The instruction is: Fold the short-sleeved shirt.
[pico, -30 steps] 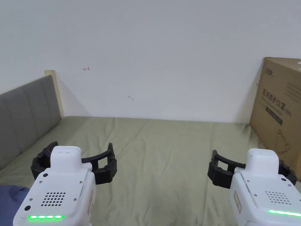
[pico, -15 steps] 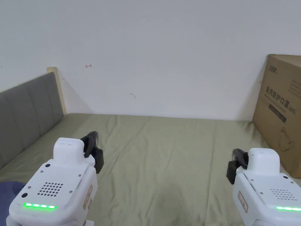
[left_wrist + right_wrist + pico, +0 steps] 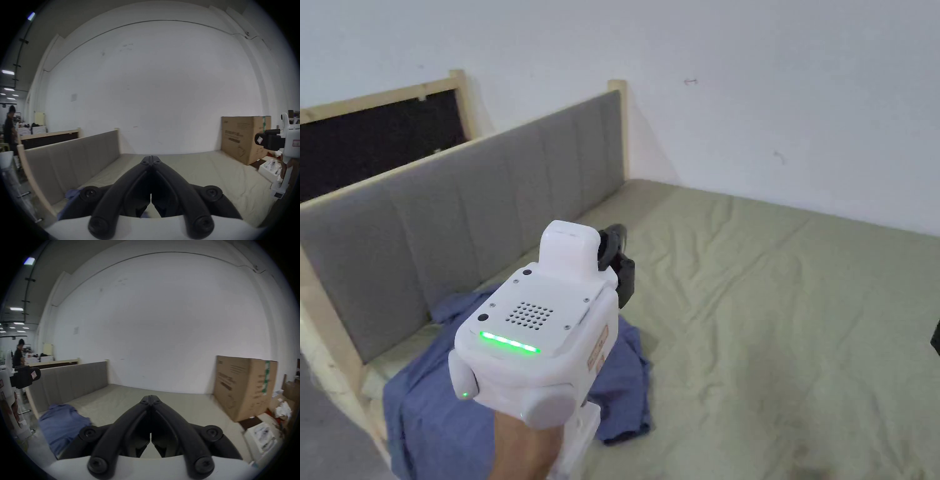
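blue shirt (image 3: 431,406) crumpled on the bed (image 3: 787,312); both claws clenched empty, left claw (image 3: 151,160), right claw (image 3: 150,399).

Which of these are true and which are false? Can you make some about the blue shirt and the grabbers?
1. The blue shirt lies crumpled near the grey headboard. True.
2. The left gripper has its jaws wide open. False: they are shut, holding nothing.
3. The right gripper grips the shirt. False: its jaws are shut on nothing.
4. A cardboard box stands against the white wall. True.
5. The shirt is neatly folded. False: it is rumpled.
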A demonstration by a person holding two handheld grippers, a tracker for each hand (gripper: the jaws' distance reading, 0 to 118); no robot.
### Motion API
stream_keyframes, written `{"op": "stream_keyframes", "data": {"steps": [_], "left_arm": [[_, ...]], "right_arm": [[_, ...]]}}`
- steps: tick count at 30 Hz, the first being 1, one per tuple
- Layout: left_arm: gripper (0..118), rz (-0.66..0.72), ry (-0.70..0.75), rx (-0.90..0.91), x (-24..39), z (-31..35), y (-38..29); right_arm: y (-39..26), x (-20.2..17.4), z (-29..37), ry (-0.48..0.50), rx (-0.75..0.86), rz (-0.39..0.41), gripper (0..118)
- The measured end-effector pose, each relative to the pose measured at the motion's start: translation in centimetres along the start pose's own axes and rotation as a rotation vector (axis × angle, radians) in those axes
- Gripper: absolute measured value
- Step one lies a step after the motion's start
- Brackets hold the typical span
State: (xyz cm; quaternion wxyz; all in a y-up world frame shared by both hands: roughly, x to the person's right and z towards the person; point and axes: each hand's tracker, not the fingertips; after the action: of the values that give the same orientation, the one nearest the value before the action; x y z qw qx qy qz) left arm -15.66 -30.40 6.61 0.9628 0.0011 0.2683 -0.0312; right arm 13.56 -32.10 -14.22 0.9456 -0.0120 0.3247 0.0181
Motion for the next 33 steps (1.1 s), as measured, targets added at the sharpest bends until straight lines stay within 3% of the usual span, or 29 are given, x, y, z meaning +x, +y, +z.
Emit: {"op": "stream_keyframes", "data": {"steps": [7,10,14,19,20,22,23,26,33], "left_arm": [[0,-0.082,0.216,-0.13,-10.5,2.9,-1.3],[0,-0.078,0.197,-0.214,-13.3,2.4,-2.3],[0,-0.007,0.153,-0.386,-16.0,-1.5,-4.9],[2,0.142,0.131,-0.674,-19.3,-10.1,-11.2],[24,0.183,0.116,-0.71,-19.8,-11.2,-12.8],[94,0.267,0.092,-0.802,-20.8,-14.4,-16.1],[118,0.284,0.106,-0.846,-20.9,-16.0,-17.8],[112,0.258,0.102,-0.926,-20.9,-19.1,-21.6],[110,0.177,0.106,-1.129,-20.1,-23.4,-28.9]], "right_arm": [[-0.2,-12.7,-3.9,0.274,-0.035,-0.039,0],[-1.1,-16.3,-5.0,0.344,-0.054,-0.025,0],[-2.2,-18.2,-6.1,0.388,-0.084,-0.012,0],[-3.9,-17.3,-7.9,0.405,-0.153,-0.024,0],[-4.3,-17.4,-8.3,0.408,-0.162,-0.001,0],[-5.1,-17.6,-9.1,0.407,-0.167,0.029,0],[-5.4,-17.5,-9.2,0.407,-0.169,0.039,0],[-6.3,-18.0,-10.7,0.414,-0.19,0.064,0],[-6.8,-18.8,-12.8,0.406,-0.25,-0.001,0]]}}
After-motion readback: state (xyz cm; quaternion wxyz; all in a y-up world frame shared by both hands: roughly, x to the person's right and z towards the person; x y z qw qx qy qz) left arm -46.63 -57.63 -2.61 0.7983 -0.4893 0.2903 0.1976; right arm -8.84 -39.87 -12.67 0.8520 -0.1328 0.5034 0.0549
